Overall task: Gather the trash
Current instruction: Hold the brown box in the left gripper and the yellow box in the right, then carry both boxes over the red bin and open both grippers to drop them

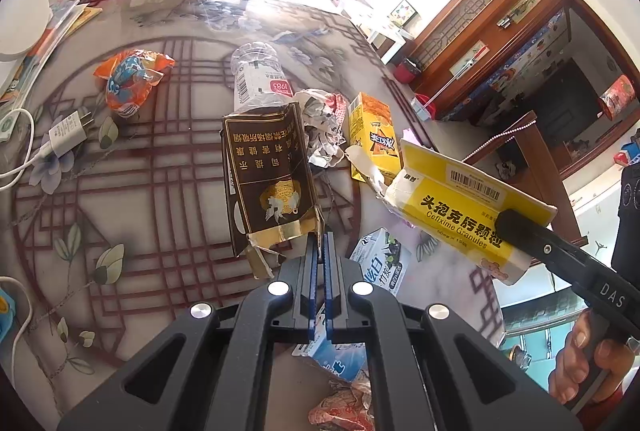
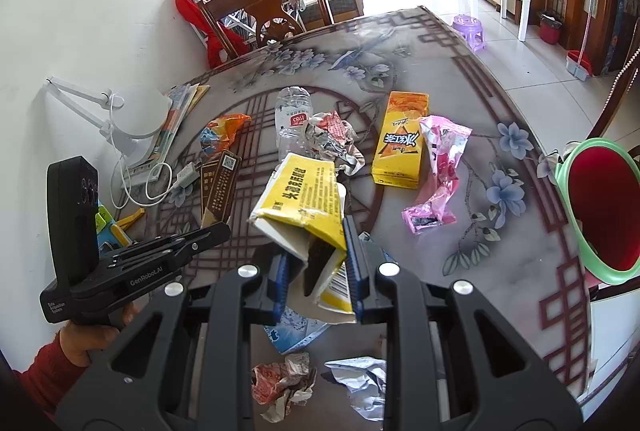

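Note:
My left gripper [image 1: 320, 243] is shut on the torn bottom edge of a brown cigarette box [image 1: 272, 175], held up above the table. In the right wrist view that box [image 2: 220, 183] hangs at the left. A yellow medicine box [image 2: 304, 199] is held off the table, with my right gripper [image 2: 316, 255] shut on its open end. The left wrist view shows this yellow box [image 1: 460, 207] to the right of the brown one. A red bin with a green rim [image 2: 600, 207] stands at the table's right edge.
On the patterned table [image 2: 500, 271] lie a plastic bottle [image 2: 292, 111], an orange wrapper [image 2: 224, 131], crumpled paper [image 2: 332, 139], a yellow tea carton [image 2: 400, 143], a pink wrapper [image 2: 440, 167] and a blue-white carton [image 2: 296, 331]. A charger and cable [image 1: 66, 131] and a white lamp [image 2: 132, 111] sit at the left.

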`<action>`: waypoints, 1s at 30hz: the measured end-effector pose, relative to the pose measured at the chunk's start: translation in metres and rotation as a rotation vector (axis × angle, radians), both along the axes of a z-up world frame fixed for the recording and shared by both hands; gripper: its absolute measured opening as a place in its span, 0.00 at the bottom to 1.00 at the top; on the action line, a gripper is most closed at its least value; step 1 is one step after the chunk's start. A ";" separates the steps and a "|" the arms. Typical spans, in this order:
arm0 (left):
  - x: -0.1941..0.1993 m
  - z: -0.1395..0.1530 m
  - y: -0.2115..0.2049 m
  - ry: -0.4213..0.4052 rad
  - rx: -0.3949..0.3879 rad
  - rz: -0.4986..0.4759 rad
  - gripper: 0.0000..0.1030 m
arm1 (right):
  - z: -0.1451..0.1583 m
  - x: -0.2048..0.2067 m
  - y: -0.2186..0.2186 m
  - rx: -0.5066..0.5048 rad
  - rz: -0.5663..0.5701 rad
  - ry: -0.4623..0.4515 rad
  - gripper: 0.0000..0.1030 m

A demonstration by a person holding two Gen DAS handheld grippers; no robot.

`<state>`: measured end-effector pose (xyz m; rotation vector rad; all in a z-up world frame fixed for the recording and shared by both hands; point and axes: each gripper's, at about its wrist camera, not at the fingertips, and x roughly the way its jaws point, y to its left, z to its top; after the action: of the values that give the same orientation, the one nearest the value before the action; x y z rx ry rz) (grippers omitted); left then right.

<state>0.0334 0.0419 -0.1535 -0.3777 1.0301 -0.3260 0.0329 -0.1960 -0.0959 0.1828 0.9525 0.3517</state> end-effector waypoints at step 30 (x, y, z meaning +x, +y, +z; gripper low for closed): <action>0.019 0.018 -0.057 -0.037 -0.010 -0.118 0.00 | -0.001 0.002 -0.054 0.006 -0.116 0.006 0.23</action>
<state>0.0520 -0.0150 -0.1356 -0.3198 1.0169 -0.4427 0.0347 -0.2503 -0.0969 0.2434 0.9420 0.2469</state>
